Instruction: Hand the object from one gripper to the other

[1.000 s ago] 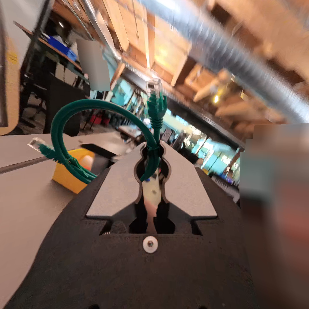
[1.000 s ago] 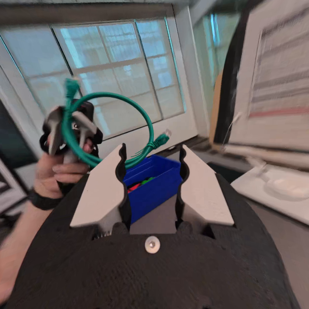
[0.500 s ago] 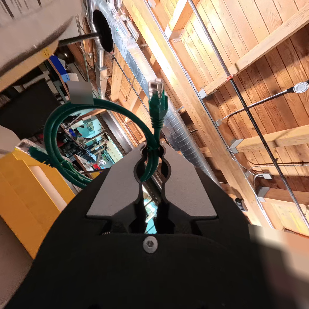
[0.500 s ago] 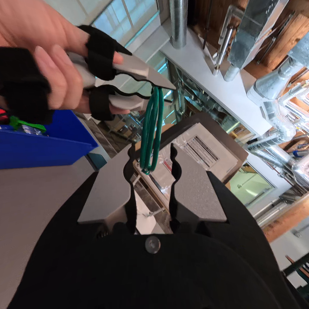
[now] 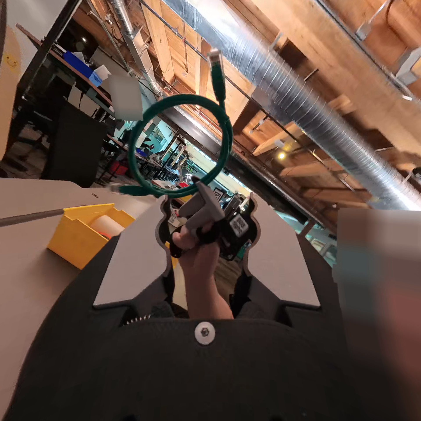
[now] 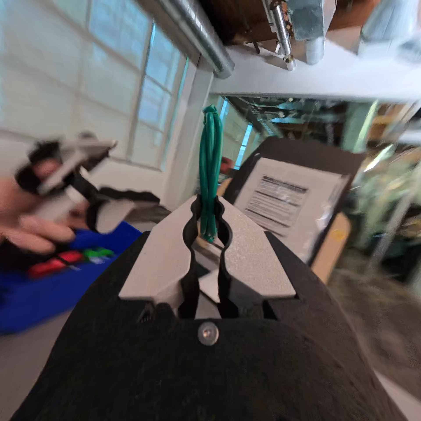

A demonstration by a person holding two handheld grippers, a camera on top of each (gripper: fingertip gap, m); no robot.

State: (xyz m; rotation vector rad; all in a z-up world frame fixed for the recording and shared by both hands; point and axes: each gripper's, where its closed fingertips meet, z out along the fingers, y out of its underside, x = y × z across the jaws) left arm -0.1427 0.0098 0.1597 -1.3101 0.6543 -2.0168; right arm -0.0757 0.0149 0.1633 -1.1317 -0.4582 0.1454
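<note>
A coiled green network cable with clear plugs hangs in the air ahead of my left gripper. My left gripper is open and empty; the cable is clear of its fingers. My right gripper is shut on the green cable, whose strands run up edge-on from between its pads. In the left wrist view the right gripper, held by a hand, grips the coil's lower edge. In the right wrist view the left gripper shows blurred at the left, open, apart from the cable.
A yellow bin with a white roll stands on the grey table at left. A blue bin with red and green items lies lower left in the right wrist view. A dark case with a labelled sheet stands ahead.
My right gripper closed on the green cable. My left gripper then opened, let the cable go and drew back from it. The cable now hangs from the right gripper alone.
</note>
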